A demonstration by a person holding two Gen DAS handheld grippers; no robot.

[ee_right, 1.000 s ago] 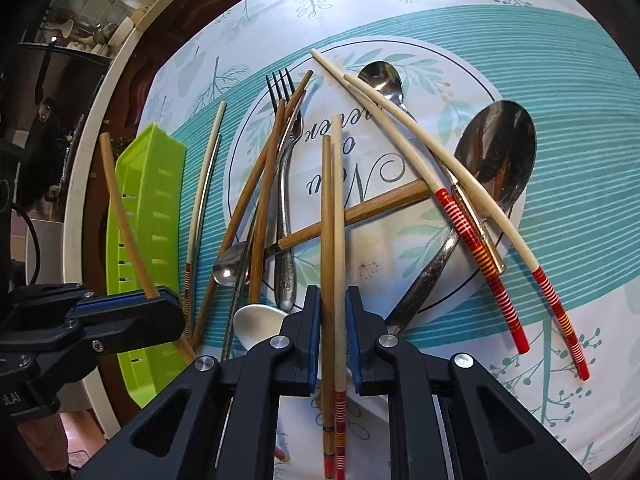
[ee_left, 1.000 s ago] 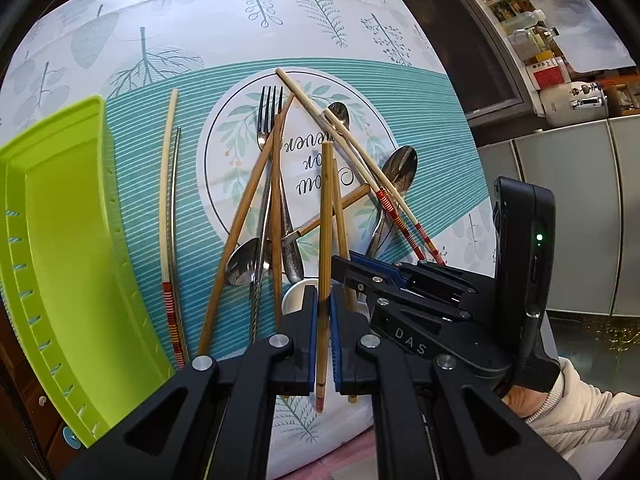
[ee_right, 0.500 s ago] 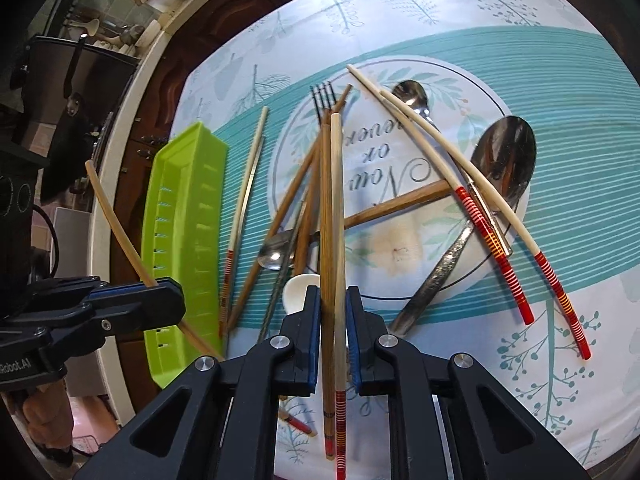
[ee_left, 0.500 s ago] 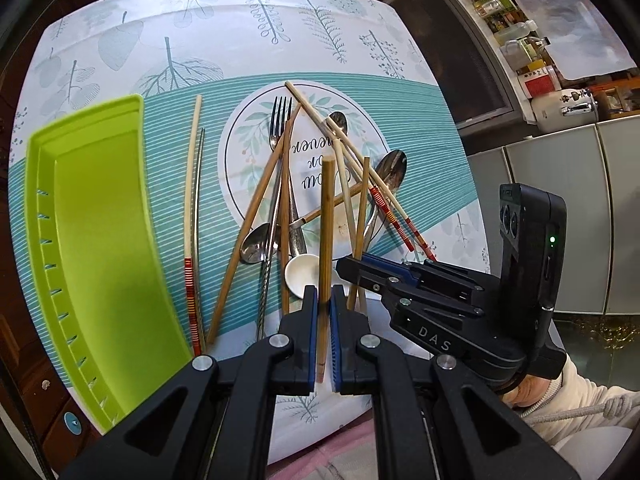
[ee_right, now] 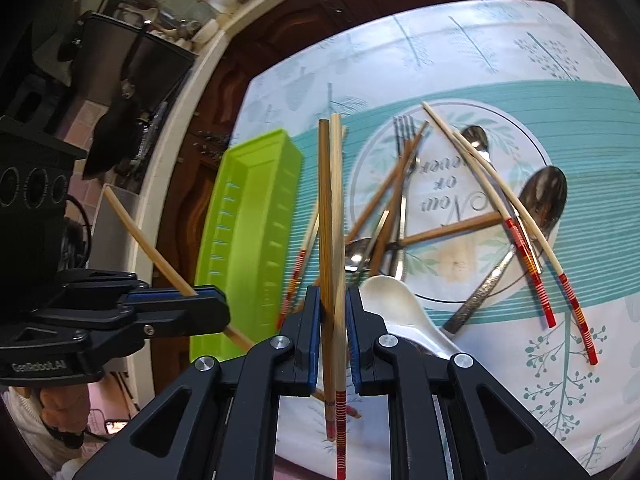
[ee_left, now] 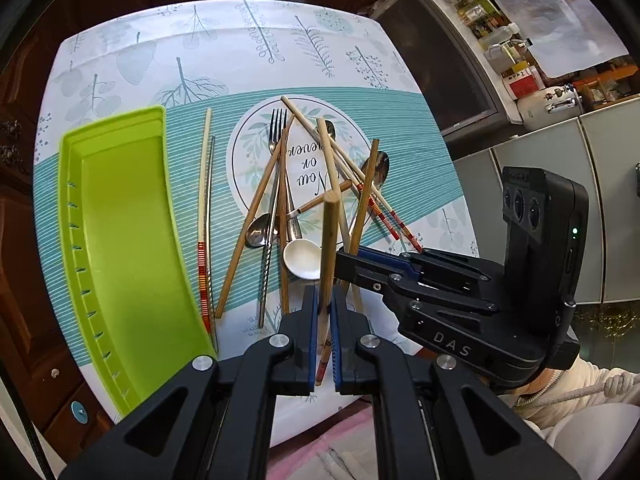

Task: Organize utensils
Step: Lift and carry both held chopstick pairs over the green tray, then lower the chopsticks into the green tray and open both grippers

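My left gripper is shut on a single bamboo chopstick, held above the table's near edge. My right gripper is shut on a pair of chopsticks with red-striped ends; it shows in the left wrist view to the right. A pile of chopsticks, a fork, metal spoons and a white ceramic spoon lies on the round print of the tablecloth. The lime-green tray lies empty at the left; it also shows in the right wrist view.
A red-tipped chopstick and a metal chopstick lie between tray and pile. The table's near edge is just below my grippers. Kitchen counters with appliances stand beyond the table on the right, dark wood cabinets behind it.
Both grippers have risen and pulled back from the pile, each lifting its chopsticks clear of the table. The right gripper has swung left toward the green tray.
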